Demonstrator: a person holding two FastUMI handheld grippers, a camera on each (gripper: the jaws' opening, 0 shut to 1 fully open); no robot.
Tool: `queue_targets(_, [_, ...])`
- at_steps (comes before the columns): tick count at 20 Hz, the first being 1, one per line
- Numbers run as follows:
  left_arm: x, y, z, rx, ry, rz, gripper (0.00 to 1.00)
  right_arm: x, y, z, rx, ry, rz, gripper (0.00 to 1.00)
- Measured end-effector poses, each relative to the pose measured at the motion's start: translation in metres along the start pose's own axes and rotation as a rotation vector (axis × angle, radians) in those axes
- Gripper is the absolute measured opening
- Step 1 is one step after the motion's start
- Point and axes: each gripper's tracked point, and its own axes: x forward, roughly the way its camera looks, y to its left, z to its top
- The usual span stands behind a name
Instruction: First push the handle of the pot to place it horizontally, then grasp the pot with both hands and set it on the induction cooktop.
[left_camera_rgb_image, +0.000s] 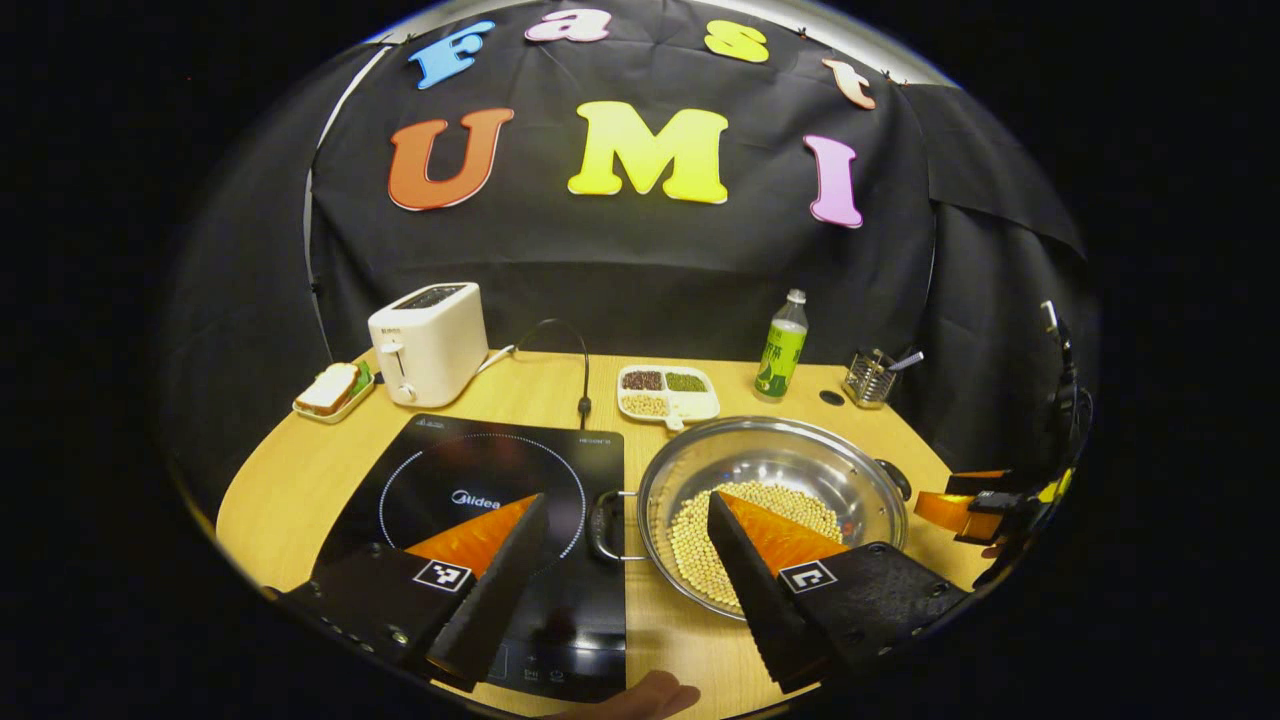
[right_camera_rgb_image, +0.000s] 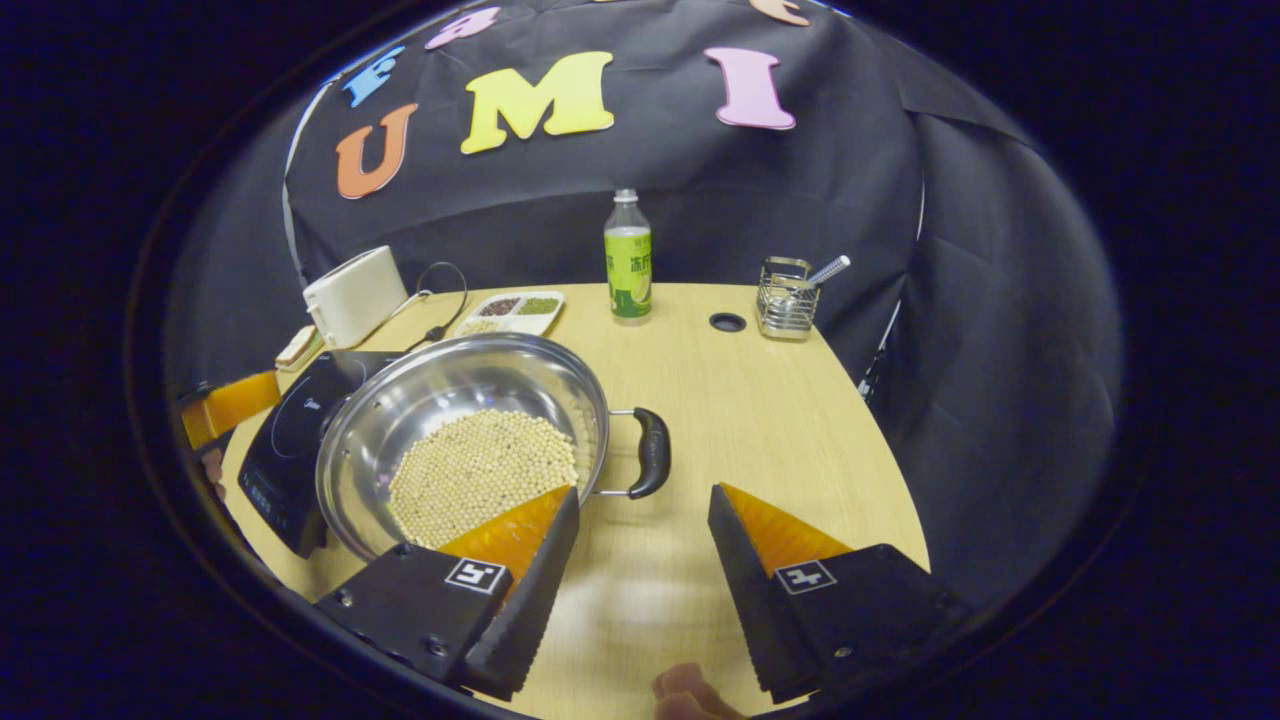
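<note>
Two grippers, both spread and empty: the left gripper faces one pot handle, the right gripper the other handle. The handles look level, but the stainless pot of soybeans sits beside the induction cooktop; grasping and lifting remain.

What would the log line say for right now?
steel pot of yellow beans: on wooden table, beside black induction cooktop | left gripper: open | right gripper: open, near handle
</note>
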Motion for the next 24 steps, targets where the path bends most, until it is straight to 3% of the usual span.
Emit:
queue_targets(6, [0.028, -0.001, -0.025, 0.026, 0.095, 0.015, 0.96, 0.018, 0.002, 0.016, 0.035, 0.002, 0.017, 0.83])
queue_targets(7, [0.034, 0.002, -0.027, 0.03, 0.105, 0.024, 1.0, 0.024, 0.004, 0.02, 0.042, 0.003, 0.024, 0.83])
queue_targets(8, [0.039, 0.006, -0.029, 0.031, 0.115, 0.036, 0.96, 0.03, 0.005, 0.022, 0.04, 0.005, 0.028, 0.83])
queue_targets(17, [0.07, 0.011, -0.041, 0.03, 0.18, 0.04, 0.95, 0.078, 0.007, 0.018, 0.043, 0.075, 0.013, 0.83])
queue_targets(18, [0.073, 0.011, -0.042, 0.028, 0.187, 0.039, 0.91, 0.081, 0.008, 0.016, 0.055, 0.083, 0.023, 0.83])
queue_targets(19, [0.077, 0.009, -0.046, 0.015, 0.2, 0.033, 0.77, 0.083, 0.008, 0.013, 0.064, 0.09, 0.026, 0.84])
queue_targets(22, [0.083, 0.012, -0.047, 0.0, 0.21, 0.041, 0.68, 0.088, 0.006, 0.011, 0.074, 0.097, 0.029, 0.82])
queue_targets(24, [0.08, 0.012, -0.045, -0.001, 0.204, 0.044, 0.65, 0.088, 0.008, 0.009, 0.083, 0.102, 0.034, 0.73])
